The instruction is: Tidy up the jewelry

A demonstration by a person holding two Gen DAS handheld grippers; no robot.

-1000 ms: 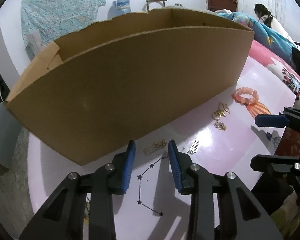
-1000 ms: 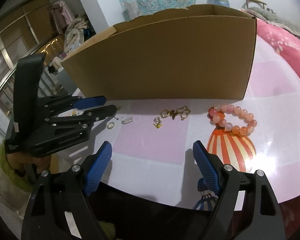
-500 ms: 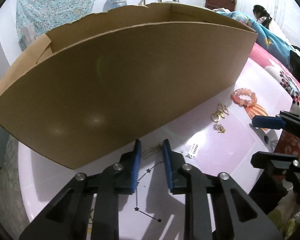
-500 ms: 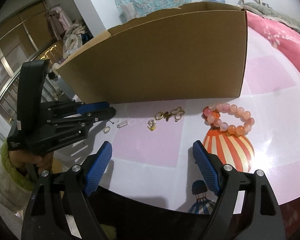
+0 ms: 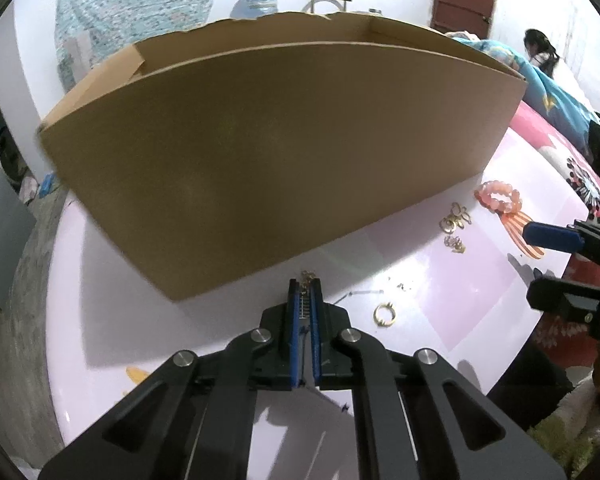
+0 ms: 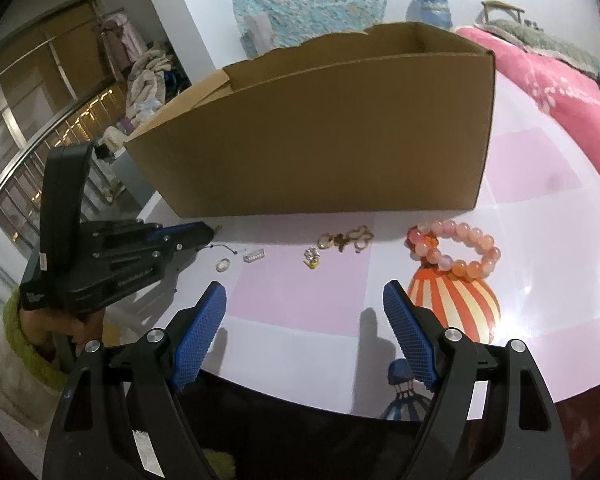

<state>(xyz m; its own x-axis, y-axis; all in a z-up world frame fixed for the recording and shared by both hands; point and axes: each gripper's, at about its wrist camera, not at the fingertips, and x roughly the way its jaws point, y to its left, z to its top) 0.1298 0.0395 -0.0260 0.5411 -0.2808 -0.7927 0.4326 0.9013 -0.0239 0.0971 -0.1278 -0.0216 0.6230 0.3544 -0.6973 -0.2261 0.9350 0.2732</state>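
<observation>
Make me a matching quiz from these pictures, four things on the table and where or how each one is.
Things:
1. small gold chain piece
2. pink bead bracelet
3. gold ring
4. right gripper

Descriptions:
A. lies loose on the table just right of the left gripper
B. rests at the top of the striped balloon print
C. pinched between shut jaws
D. jaws wide apart, nothing between them

Pairs: 1-C, 2-B, 3-A, 4-D
</observation>
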